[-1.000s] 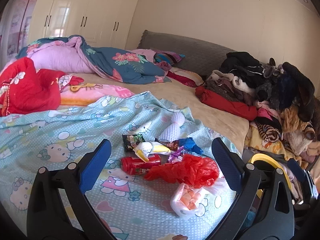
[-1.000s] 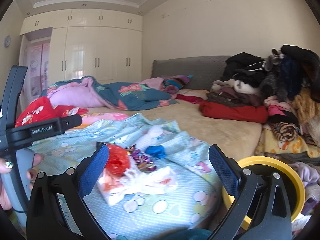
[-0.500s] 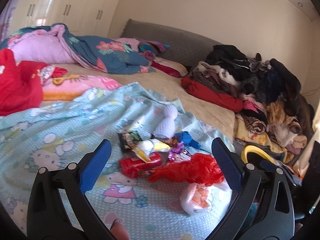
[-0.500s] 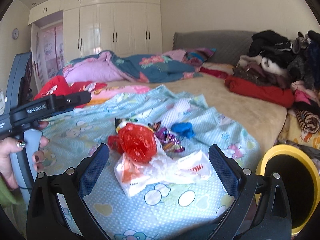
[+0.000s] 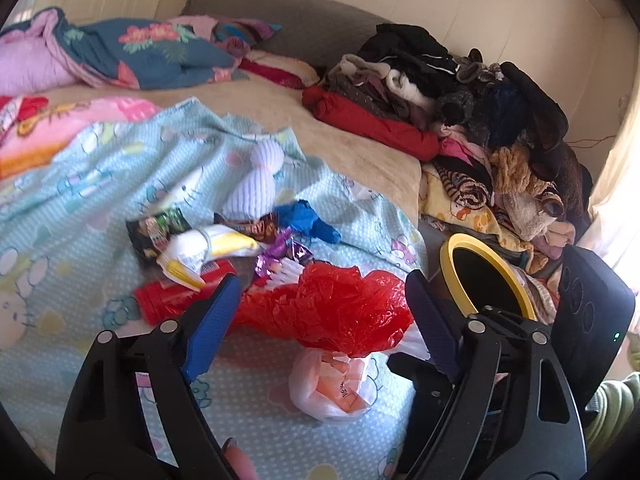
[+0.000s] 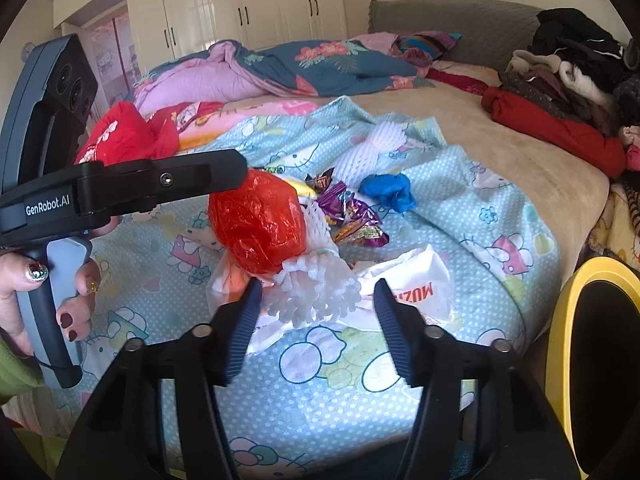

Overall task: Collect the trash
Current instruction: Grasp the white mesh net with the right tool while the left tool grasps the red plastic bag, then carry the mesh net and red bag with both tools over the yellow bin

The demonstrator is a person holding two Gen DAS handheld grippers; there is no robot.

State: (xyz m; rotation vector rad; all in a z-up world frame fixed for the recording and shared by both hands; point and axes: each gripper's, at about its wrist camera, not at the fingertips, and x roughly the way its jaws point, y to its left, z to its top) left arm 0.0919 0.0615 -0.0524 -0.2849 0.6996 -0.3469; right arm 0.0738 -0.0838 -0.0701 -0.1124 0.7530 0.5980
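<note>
A pile of trash lies on the light blue Hello Kitty blanket [image 5: 72, 184]. It holds a crumpled red plastic bag [image 5: 340, 308], also in the right wrist view [image 6: 258, 222], a red can [image 5: 176, 300], a white and yellow wrapper [image 5: 200, 252], a blue scrap [image 5: 310, 222], purple wrappers [image 6: 346, 210], white foam netting [image 6: 316, 288] and a white plastic bag [image 6: 408, 286]. My left gripper [image 5: 320, 312] is open, its jaws either side of the red bag. My right gripper [image 6: 316, 308] is open, its jaws either side of the foam netting.
A yellow-rimmed bin [image 5: 486, 280] stands beside the bed at the right, also in the right wrist view [image 6: 596, 340]. A heap of clothes [image 5: 472, 100] covers the bed's right side. Quilts [image 6: 280, 68] lie at the back, with white wardrobes [image 6: 224, 4] behind.
Both grippers moved forward and down toward the trash pile. The left jaws now bracket the red bag, the right jaws the foam netting. Both jaw gaps have narrowed.
</note>
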